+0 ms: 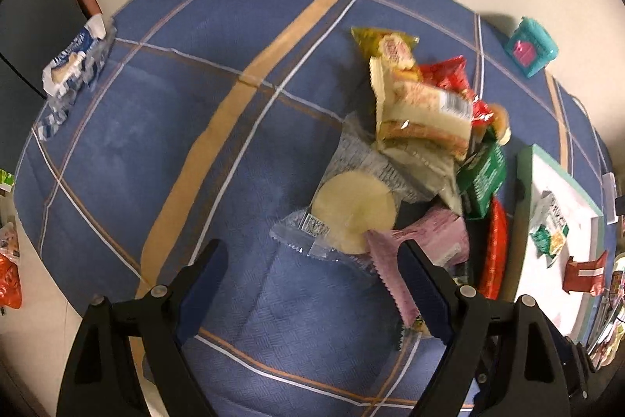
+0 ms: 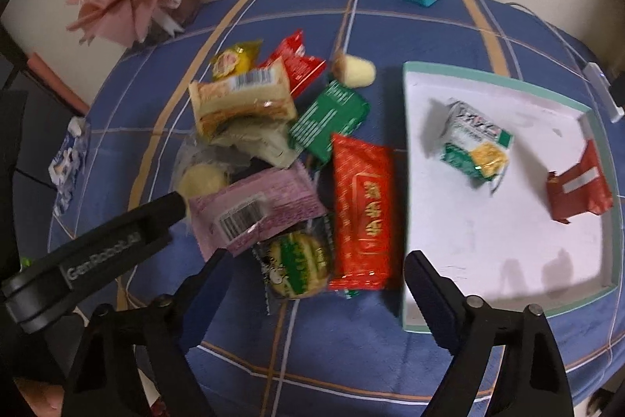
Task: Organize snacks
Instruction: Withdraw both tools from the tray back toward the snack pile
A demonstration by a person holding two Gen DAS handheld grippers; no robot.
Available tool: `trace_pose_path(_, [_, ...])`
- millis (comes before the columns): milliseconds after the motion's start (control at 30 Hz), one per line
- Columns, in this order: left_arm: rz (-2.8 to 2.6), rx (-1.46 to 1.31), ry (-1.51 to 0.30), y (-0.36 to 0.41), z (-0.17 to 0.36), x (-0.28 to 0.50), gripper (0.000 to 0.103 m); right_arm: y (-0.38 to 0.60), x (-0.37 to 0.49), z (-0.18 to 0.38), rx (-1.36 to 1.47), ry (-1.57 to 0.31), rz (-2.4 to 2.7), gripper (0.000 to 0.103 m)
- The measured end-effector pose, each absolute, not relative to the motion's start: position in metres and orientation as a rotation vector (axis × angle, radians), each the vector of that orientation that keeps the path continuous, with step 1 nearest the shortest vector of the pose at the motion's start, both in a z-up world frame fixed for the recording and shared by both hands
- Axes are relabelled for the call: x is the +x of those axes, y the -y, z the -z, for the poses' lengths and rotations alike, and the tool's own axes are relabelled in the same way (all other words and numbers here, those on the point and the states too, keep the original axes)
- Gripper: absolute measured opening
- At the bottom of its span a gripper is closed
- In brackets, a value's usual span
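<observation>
Blue checked tablecloth point(image 2: 273, 346) bearing a snack pile at centre, beside the white tray point(image 2: 508, 233) at its right edge. Purple packet point(image 2: 258, 210) to be straddled squarely; left gripper point(image 1: 312, 264) and right gripper point(image 2: 314, 272) are held apart, empty.

Glossy plastic snack wrappers point(image 2: 363, 198), woven cloth tablecloth point(image 1: 164, 127), matt white tray point(image 2: 488, 221)
</observation>
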State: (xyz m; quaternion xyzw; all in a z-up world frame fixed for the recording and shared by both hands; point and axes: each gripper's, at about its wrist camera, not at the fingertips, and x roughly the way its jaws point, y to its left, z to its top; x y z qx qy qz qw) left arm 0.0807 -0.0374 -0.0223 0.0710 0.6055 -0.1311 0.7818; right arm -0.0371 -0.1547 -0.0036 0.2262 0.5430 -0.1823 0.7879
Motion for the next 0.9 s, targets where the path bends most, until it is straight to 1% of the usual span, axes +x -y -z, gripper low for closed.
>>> trace_pose_path(67, [0.282, 0.145, -1.327, 0.035, 0.028, 0.084, 0.089, 0.151, -0.033, 0.011, 0.487, -1.193, 0.382, 0.084])
trace_pose_path(200, [0.264, 0.128, -1.329, 0.028, 0.03, 0.095, 0.089, 0.144, -0.026, 0.021, 0.498, -1.22, 0.355, 0.081])
trace_pose_path(400, [0.278, 0.098, -1.358, 0.023, 0.04, 0.109, 0.089, 0.137, -0.018, 0.033, 0.488, -1.251, 0.342, 0.072])
trace_pose_path(500, [0.304, 0.081, -1.363, 0.025, 0.041, 0.115, 0.089, 0.133, -0.015, 0.033, 0.485, -1.257, 0.332, 0.066])
trace_pose_path(900, [0.421, 0.165, -1.345, 0.061, 0.049, 0.12, 0.089, 0.119, 0.005, 0.048, 0.454, -1.302, 0.304, 0.066])
